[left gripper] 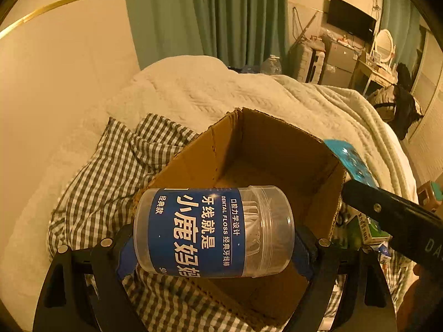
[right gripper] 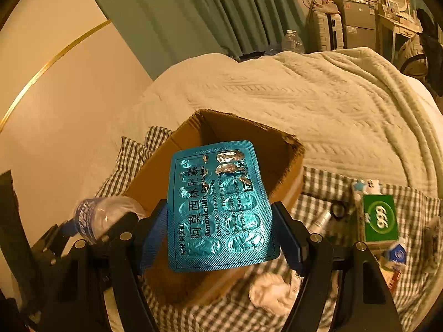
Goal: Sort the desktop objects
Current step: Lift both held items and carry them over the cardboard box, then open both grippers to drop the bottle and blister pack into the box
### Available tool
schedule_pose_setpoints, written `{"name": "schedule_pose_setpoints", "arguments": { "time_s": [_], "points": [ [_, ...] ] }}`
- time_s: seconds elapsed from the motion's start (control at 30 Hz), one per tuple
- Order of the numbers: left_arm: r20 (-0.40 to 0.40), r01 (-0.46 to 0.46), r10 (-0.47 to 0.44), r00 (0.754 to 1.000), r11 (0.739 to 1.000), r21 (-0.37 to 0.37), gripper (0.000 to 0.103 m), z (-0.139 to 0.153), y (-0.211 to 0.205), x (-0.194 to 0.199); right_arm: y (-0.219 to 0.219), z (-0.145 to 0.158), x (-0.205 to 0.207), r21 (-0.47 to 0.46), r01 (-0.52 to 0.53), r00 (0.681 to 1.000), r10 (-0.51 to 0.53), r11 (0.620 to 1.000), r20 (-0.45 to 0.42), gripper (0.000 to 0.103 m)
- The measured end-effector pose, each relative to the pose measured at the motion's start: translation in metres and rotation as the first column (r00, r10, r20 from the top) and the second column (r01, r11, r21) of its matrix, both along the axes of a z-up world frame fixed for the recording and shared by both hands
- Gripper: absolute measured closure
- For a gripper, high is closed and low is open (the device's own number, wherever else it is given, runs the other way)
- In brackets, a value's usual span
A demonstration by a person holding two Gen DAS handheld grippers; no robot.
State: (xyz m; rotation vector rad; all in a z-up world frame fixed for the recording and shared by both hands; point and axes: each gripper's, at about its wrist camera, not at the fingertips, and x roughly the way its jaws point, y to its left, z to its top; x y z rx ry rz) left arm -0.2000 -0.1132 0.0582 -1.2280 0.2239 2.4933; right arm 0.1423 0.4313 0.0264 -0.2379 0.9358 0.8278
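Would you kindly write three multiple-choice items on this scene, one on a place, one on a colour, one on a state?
1. Where is the cardboard box resting?
A. On a checked cloth on the bed
B. On a wooden desk
C. On the floor

2. What colour is the small box marked 999?
A. Red
B. Green
C. White

3. What is the state of the left claw?
A. Open and holding nothing
B. Shut on the dental floss container
C. Shut on a spoon

Answers:
1. A: checked fabric shows around the box's base, with the white blanket behind.
2. B: its top face is green with white numerals.
3. B: the container lies crosswise between the fingers above the box, while the right claw grips the blister pack.
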Motion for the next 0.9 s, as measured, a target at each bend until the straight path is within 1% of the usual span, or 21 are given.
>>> {"name": "schedule_pose_setpoints", "arguments": {
  "time_s": [0.17, 0.2, 0.23, 0.27, 0.33, 0.4, 0.53, 0.57, 0.7, 0.8, 0.9],
  "points": [
    [-0.002, -0.013, 0.013, 1.0, 1.0, 0.02, 0.013, -0.004, 0.002, -0.005, 0.016, -0.004, 0.005, 0.041, -0.033, 0.999, 0.033, 0.999, -0.017, 0.029],
    [-0.008, -0.018, 0.018, 1.0, 1.0, 0.01, 0.008, -0.005, 0.002, -0.005, 0.017, -0.004, 0.006, 0.053, -0.035, 0.999, 0.036, 0.998, -0.016, 0.023],
    [-0.023, -0.026, 0.026, 0.999, 1.0, -0.009, 0.001, -0.005, 0.004, -0.004, 0.017, -0.002, 0.006, 0.063, -0.036, 0.999, 0.036, 0.997, -0.011, 0.018],
    [-0.036, -0.031, 0.03, 0.999, 0.999, -0.023, 0.0, -0.004, 0.005, -0.004, 0.016, 0.0, 0.007, 0.073, -0.031, 0.999, 0.032, 0.997, -0.004, 0.015],
    [-0.062, -0.025, 0.023, 0.998, 0.999, -0.031, 0.0, 0.001, 0.009, -0.001, 0.012, 0.004, 0.009, 0.086, -0.028, 1.0, 0.027, 0.996, 0.011, 0.015],
    [-0.066, -0.017, 0.016, 0.998, 1.0, -0.025, 0.0, 0.005, 0.013, 0.003, 0.005, 0.009, 0.011, 0.075, -0.024, 0.999, 0.022, 0.997, 0.025, 0.015],
    [-0.068, 0.007, -0.006, 0.998, 1.0, 0.001, 0.0, 0.014, 0.021, 0.016, -0.02, 0.021, 0.015, 0.041, -0.014, 0.998, 0.011, 0.999, 0.056, 0.015],
    [-0.07, 0.014, -0.013, 0.997, 1.0, 0.004, 0.0, 0.016, 0.023, 0.02, -0.029, 0.024, 0.016, 0.022, -0.049, 0.996, 0.047, 0.999, 0.07, 0.015],
    [-0.072, 0.059, -0.058, 0.996, 0.998, 0.01, 0.0, 0.026, 0.04, 0.041, -0.075, 0.037, 0.024, -0.025, -0.001, 0.992, 0.004, 1.0, 0.124, 0.015],
    [-0.051, 0.088, -0.086, 0.995, 0.995, 0.037, 0.0, 0.031, 0.052, 0.059, -0.109, 0.044, 0.031, -0.041, 0.042, 0.99, -0.036, 0.998, 0.138, 0.015],
    [-0.019, 0.083, -0.082, 0.996, 0.994, 0.066, 0.0, 0.032, 0.062, 0.074, -0.14, 0.054, 0.037, -0.043, 0.079, 0.988, -0.072, 0.996, 0.136, 0.015]
  ]
}}
